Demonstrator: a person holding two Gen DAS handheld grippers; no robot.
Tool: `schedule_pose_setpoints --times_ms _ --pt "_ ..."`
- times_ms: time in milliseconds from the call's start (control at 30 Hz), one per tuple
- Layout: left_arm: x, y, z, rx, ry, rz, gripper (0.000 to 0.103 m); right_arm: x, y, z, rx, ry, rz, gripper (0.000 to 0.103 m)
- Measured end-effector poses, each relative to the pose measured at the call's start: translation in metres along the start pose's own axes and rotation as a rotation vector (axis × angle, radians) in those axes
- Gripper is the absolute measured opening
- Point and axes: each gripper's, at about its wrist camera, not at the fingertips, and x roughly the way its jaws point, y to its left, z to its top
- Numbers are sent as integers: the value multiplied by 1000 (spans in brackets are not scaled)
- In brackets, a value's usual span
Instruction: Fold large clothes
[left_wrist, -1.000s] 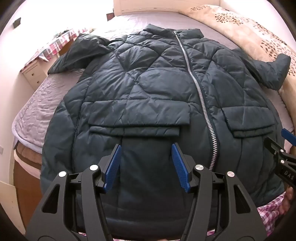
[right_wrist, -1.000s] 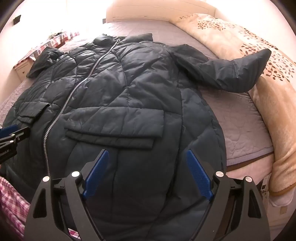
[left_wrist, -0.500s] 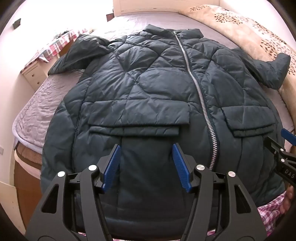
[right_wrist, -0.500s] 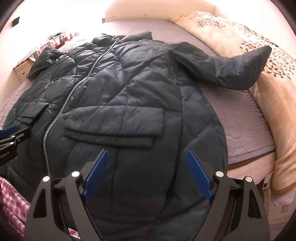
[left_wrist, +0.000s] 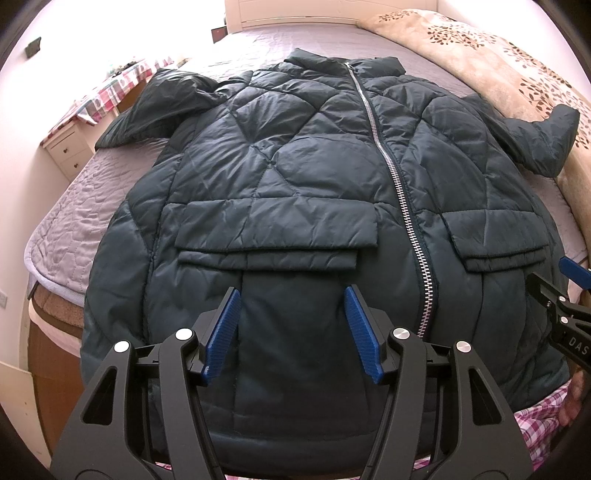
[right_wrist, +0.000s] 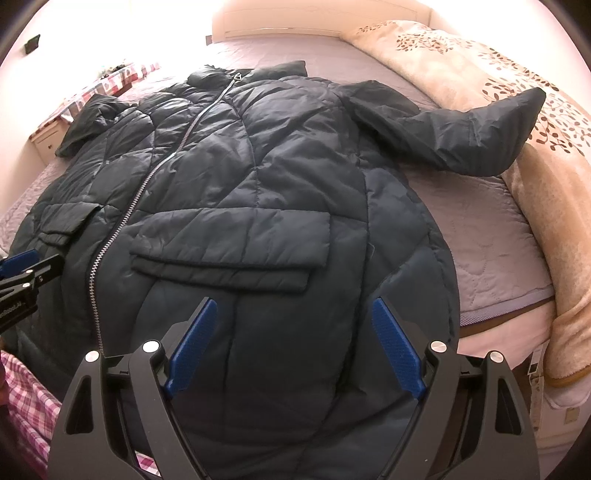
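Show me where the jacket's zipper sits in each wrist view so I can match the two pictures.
Left wrist view: the zipper runs down right of centre, from the collar toward the hem.
Right wrist view: the zipper slants down the left side of the picture.
Shared landmark: the sleeve lying toward the beige blanket.

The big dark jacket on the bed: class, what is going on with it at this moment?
A person holds a pair of tongs in each hand above the hem of a dark quilted jacket spread face up on the bed, zipped, sleeves out to the sides. The left tongs and right tongs both stand open and grip nothing. One sleeve lies partly on a beige blanket. No fold is made yet.
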Motion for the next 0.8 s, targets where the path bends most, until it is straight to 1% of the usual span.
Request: schedule_pose_setpoints --times_ms 800 --pt "0 0 0 2 1 1 59 3 0 0 0 14 7 83"
